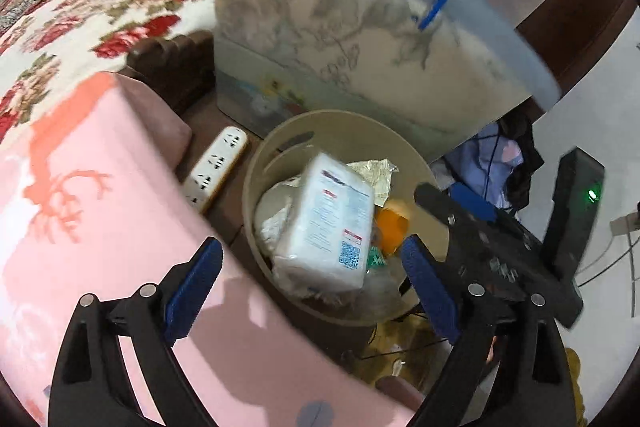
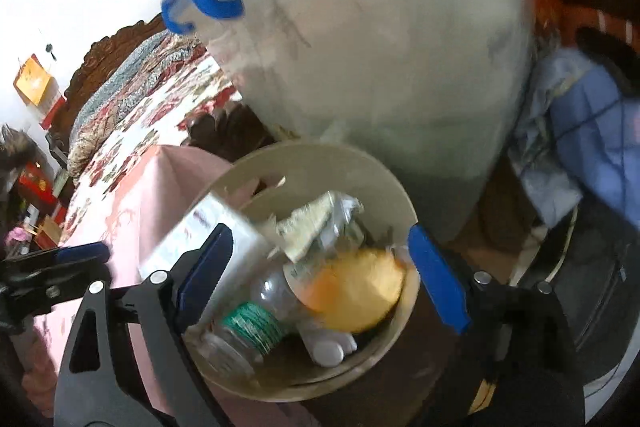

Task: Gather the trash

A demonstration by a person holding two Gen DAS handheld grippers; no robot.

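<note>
- Trash is lying in 1 beige round bin (image 1: 256,187) on the floor: 1 white tissue pack (image 1: 330,223), 1 orange-yellow item (image 2: 352,291), 1 clear plastic bottle (image 2: 256,323) with a green label, 1 crumpled foil wrapper (image 2: 320,223) and 1 white bottle (image 2: 330,347).
- The left gripper (image 1: 312,291) is hanging above the bin with its 2 blue-padded fingers spread wide, gripping nothing.
- The right gripper (image 2: 324,275) is also hanging over the bin, its 2 fingers wide apart and empty.
- 1 translucent storage box (image 1: 360,39) with 1 blue handle is standing just behind the bin.
- 1 white power strip (image 1: 216,167) is lying beside the bin, next to 1 pink blanket (image 1: 100,227).
</note>
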